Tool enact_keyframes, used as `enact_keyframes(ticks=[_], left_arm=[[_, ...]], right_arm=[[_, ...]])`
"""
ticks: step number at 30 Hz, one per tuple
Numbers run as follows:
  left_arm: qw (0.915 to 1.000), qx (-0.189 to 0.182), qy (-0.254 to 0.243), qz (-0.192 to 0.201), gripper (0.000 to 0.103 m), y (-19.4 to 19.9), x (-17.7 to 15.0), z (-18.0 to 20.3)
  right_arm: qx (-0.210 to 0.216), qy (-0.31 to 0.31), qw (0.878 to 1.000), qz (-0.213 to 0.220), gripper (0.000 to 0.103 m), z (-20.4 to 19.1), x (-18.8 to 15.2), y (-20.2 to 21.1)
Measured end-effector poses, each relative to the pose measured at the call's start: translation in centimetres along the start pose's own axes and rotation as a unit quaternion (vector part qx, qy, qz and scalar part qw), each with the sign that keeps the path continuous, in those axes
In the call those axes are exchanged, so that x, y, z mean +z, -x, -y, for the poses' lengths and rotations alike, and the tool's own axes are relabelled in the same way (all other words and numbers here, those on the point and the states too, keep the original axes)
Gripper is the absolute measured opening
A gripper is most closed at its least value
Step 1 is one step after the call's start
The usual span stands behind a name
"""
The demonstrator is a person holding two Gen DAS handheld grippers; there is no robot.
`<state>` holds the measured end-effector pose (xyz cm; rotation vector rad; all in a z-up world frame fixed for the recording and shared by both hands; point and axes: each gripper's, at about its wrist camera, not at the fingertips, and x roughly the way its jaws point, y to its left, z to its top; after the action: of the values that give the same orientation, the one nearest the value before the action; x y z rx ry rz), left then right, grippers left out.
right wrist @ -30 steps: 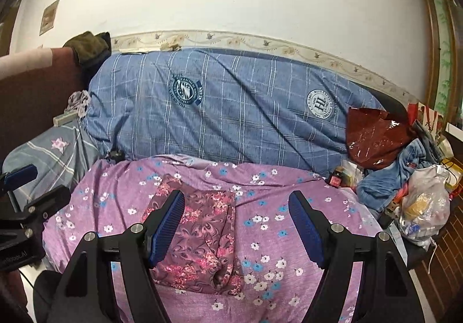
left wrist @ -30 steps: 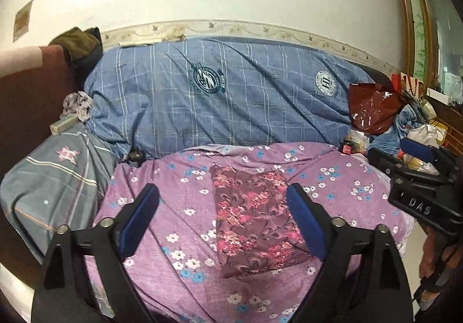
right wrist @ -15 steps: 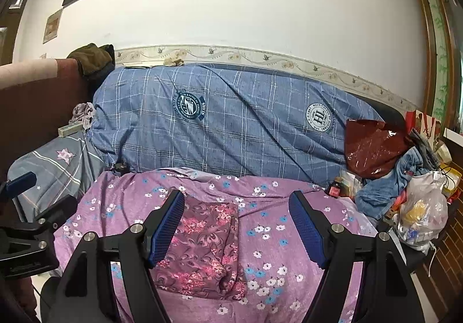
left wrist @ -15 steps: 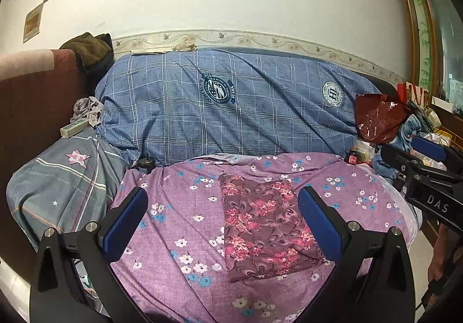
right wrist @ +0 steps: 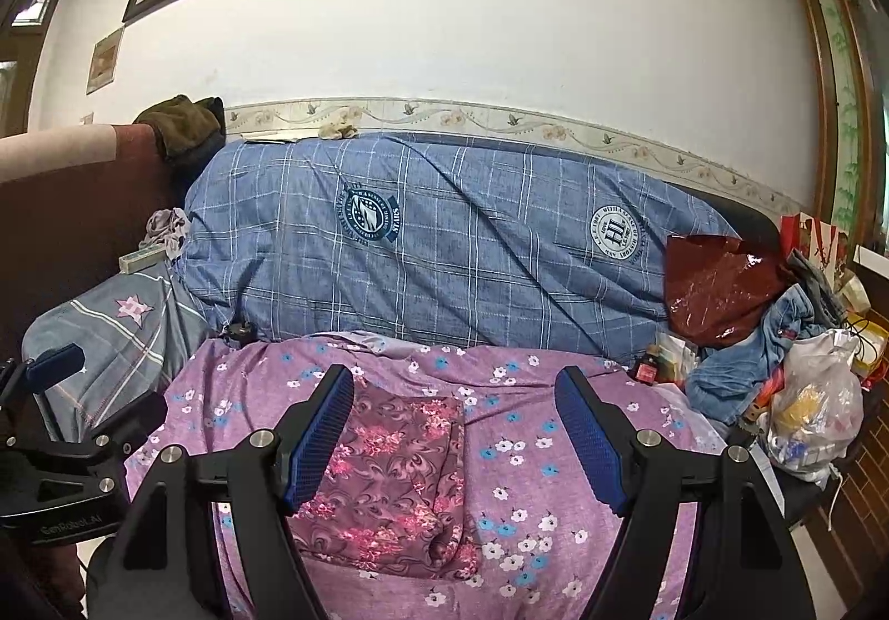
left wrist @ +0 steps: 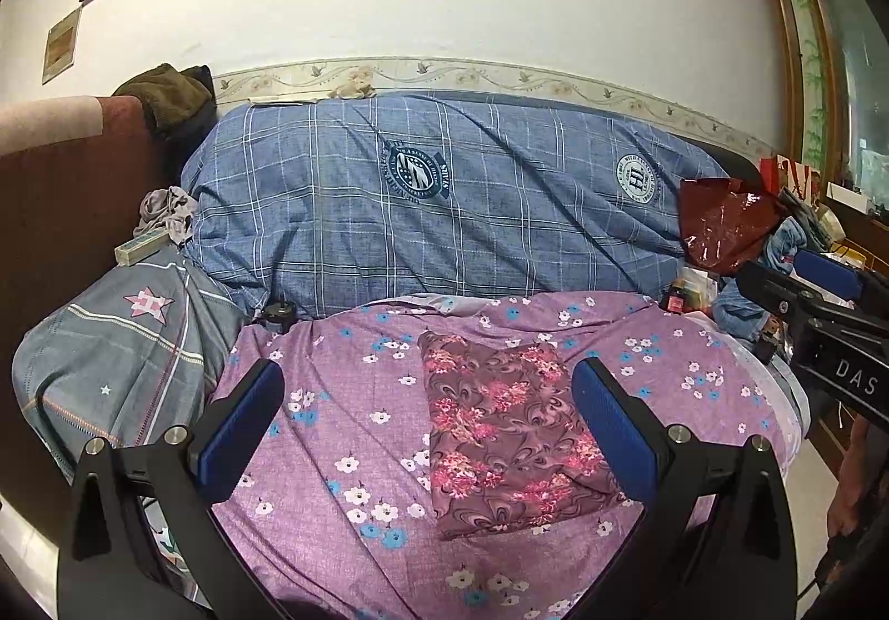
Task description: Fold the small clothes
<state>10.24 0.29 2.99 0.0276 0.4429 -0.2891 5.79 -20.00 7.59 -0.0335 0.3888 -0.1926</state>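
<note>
Blue checked quilt [left wrist: 444,209]: bulky roll along the wall, behind the work area.
Purple flowered sheet [left wrist: 333,431]: covers the bed; everything in hand lies on it.
Garment [left wrist: 511,431]: maroon flowered piece, lying flat on the sheet as a tidy rectangle, near edge toward the cameras. A rolled or doubled edge shows at its lower right in the right wrist view [right wrist: 400,475]. Looks folded at least once; whether another fold is due, cannot tell.
Left gripper [left wrist: 428,431]: fingers spread as wide as they go, having just been opening, nothing between them but air. It hangs above the near part of the bed; the garment shows below and just inside its right finger [left wrist: 617,431].
Right gripper [right wrist: 455,442]: fingers fairly wide apart, holding nothing. The garment shows below its left finger [right wrist: 319,442], mostly to the left of the gap.
Step in hand, my reading: both grippers clear of the cloth, between folds or finishing.
Doing it well: come down on two near corners together, pinch only the garment, not the sheet beneath, lift evenly and lay edge to edge.
Clutter: red bag [left wrist: 722,225] and other bags at the right, well apart.
</note>
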Motion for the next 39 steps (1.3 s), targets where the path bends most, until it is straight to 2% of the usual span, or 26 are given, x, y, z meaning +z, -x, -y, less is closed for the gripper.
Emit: enact_keyframes(ticks=[17, 39], left_arm=[[1.0, 0.001, 0.0, 0.001, 0.103, 0.1, 0.0, -0.1], [0.9998, 0.005, 0.006, 0.021, 0.103, 2.1, 0.6, -0.8]], right_arm=[[0.008, 0.007, 1.0, 0.007, 0.077, -0.8, 0.3, 0.5], [0.004, 0.015, 1.0, 0.021, 0.077, -1.6, 0.7, 1.7]])
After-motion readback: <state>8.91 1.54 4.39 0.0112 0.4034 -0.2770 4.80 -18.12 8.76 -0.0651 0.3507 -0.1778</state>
